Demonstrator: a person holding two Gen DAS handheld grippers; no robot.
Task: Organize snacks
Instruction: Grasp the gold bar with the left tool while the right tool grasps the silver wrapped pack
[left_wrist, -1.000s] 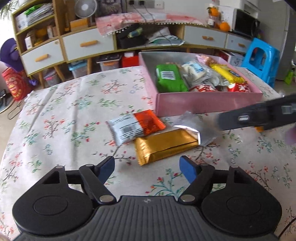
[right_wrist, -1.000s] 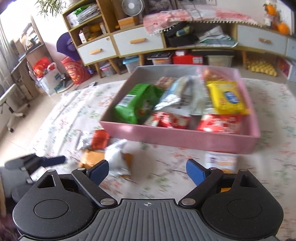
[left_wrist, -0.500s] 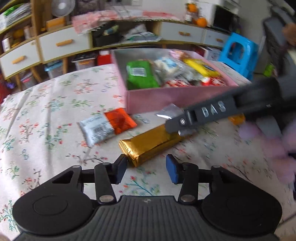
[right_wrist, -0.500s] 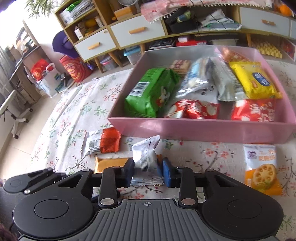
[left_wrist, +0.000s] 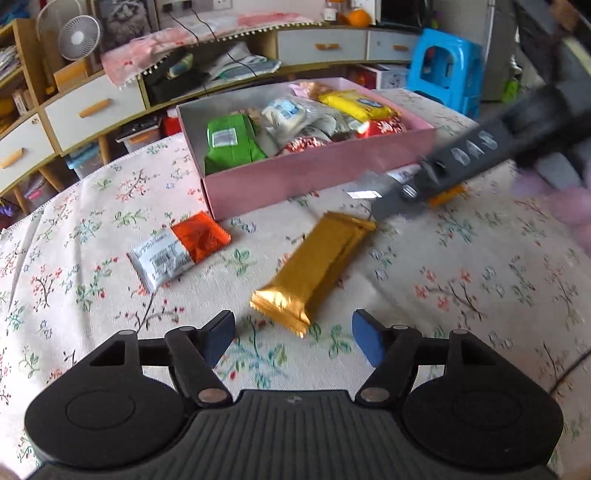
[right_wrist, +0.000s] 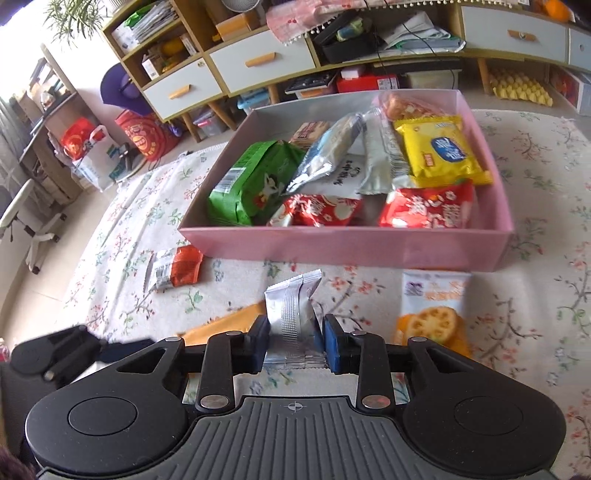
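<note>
Boxed: pink cardboard box (right_wrist: 343, 247), about 8 packets inside.
Right gripper (right_wrist: 294, 341): clenched on crinkled silver foil packet (right_wrist: 291, 310), near box front.
Left gripper (left_wrist: 293, 338): jaws opening, empty, over gold foil bar (left_wrist: 314, 269).
Left: 4 packets outside the box.

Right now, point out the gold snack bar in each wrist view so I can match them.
Left wrist: gold snack bar lies diagonally at centre, on the tablecloth just ahead of the open fingers.
Right wrist: only an end of it shows, lower left of centre, behind the left finger.
Shared landmark: the pink box, beyond the bar in both.
</note>
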